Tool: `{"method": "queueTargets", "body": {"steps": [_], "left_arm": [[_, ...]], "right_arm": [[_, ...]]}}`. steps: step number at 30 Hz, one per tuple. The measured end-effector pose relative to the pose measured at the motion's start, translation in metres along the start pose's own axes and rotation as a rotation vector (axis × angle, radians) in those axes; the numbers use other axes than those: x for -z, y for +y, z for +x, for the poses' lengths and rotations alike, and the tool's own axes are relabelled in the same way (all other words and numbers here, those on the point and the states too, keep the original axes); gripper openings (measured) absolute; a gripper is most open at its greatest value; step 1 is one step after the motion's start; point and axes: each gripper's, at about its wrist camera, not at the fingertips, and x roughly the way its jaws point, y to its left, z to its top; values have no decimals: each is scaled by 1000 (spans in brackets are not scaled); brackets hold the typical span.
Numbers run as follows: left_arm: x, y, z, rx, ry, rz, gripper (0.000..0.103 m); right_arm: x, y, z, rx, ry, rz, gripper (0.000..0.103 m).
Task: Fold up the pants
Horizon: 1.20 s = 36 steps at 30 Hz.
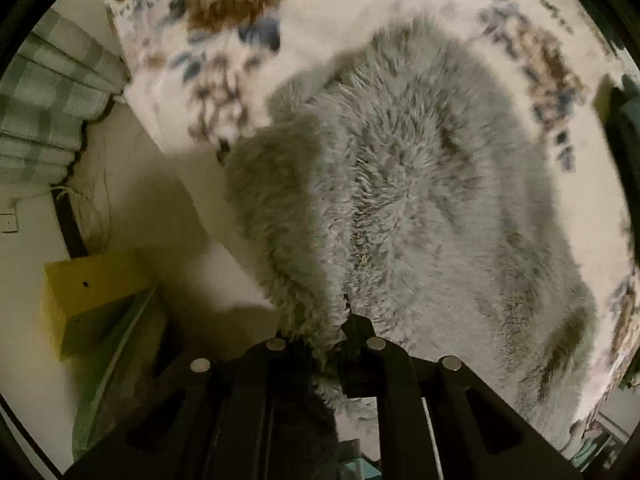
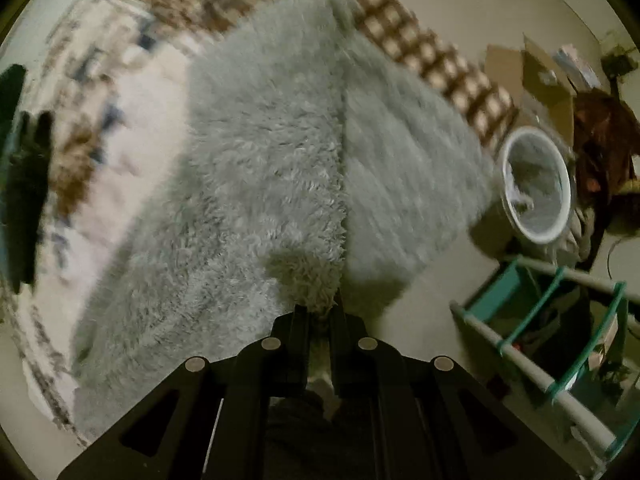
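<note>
- The fluffy grey pants [image 1: 400,184] lie spread over a bed covered by a white blanket with brown and blue flowers [image 1: 224,40], one edge lifted off it
- The left gripper [image 1: 320,332] has its fingers drawn narrow, pinching a fold of the pants fabric between them; the pile bulges over the fingertips
- The right gripper [image 2: 320,312] also has its fingers close together, clamped on a raised ridge of the pants [image 2: 272,152] that runs away from the camera
- In the right wrist view a brown-and-cream checked cover [image 2: 420,52] borders the far side of the bed, just beyond the pants
- Beside the bed on the floor stands a round white-rimmed bin [image 2: 536,184] with a liner inside, near the pants' hanging edge
- Behind the bin sit cardboard boxes [image 2: 540,76]; nearer the camera a teal-and-grey rack [image 2: 560,320] stands well apart from the pants
- In the left wrist view a green checked curtain [image 1: 48,108] hangs at the wall, with a yellow box [image 1: 92,284] below it on the floor
- Both views are motion-blurred, and no writing or label can be read
</note>
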Motion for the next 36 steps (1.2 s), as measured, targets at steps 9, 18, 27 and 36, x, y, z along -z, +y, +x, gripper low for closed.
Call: {"method": "queueTargets", "body": {"steps": [9,18,27,36], "left_arm": [[11,-12,-22,99,-123,68,22],[47,-60,-36,119,-190,257,85],[85,-136,-26,129,-169,472,85],[98,-180,-24,150,-143,553,85]], "right_arm": [[0,-5,-2,-74,30,-16,59],[-77,56,-14,21,-150,-206,98],[-80,-3,-43,69,-271,-52,7],[-78,-125,-47,14,-159,305,50]]}}
